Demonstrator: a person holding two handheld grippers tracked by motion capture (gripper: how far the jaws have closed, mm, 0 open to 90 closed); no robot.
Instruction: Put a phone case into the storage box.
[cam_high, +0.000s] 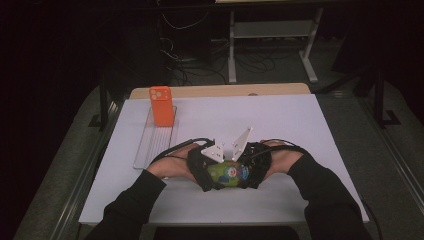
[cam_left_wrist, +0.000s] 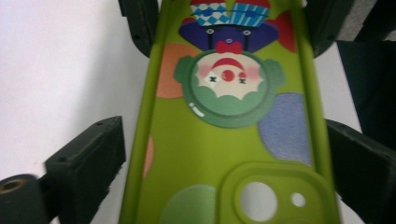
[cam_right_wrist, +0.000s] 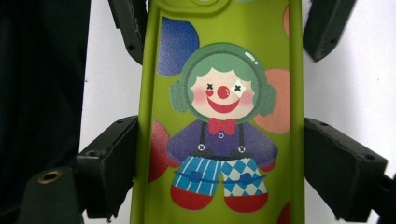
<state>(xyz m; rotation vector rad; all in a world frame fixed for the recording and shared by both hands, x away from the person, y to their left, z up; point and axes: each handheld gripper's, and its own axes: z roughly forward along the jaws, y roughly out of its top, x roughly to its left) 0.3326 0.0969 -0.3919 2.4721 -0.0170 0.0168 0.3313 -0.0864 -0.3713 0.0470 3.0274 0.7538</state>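
A lime-green phone case (cam_high: 227, 172) printed with a clown lies flat on the white table sheet (cam_high: 280, 125), near the front middle. My right gripper (cam_right_wrist: 219, 163) has both jaws pressed against the long edges of the case (cam_right_wrist: 224, 70), at the clown's legs end. My left gripper (cam_left_wrist: 224, 154) straddles the camera-cutout end of the case (cam_left_wrist: 224, 140). Its right jaw sits at the rim, and a thin strip of table shows beside its left jaw. In the high view the left gripper (cam_high: 200, 170) and right gripper (cam_high: 257, 167) face each other across the case.
An orange phone (cam_high: 161, 106) stands upright at the far end of a clear tray (cam_high: 152, 145) on the table's left side. A wooden board edge (cam_high: 220, 91) runs along the back. The person's dark sleeves (cam_high: 320, 195) enter from the front.
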